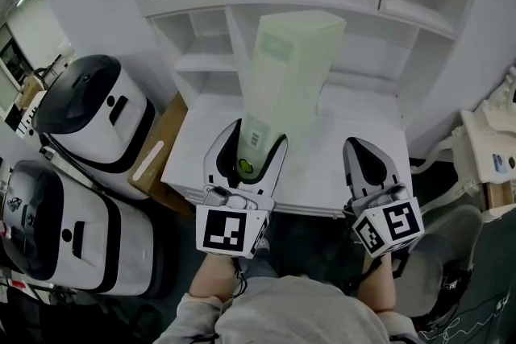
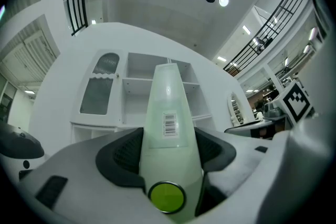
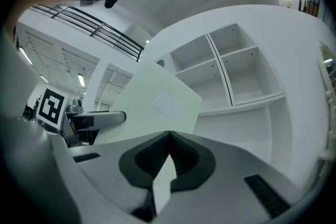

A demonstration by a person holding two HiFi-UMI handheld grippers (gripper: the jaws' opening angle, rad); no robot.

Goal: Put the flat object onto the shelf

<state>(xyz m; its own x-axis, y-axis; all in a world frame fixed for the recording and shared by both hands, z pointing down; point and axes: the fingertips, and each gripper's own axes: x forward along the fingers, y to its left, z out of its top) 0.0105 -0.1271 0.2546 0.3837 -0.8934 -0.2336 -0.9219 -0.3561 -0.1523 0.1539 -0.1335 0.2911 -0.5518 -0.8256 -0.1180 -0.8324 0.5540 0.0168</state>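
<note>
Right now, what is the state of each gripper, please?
Left gripper: closed on the pale green flat box.
Right gripper: closed, holding nothing.

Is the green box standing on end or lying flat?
On end: the box rises upward out of the left gripper, whose jaws clamp its lower end; it rests on nothing else.
</note>
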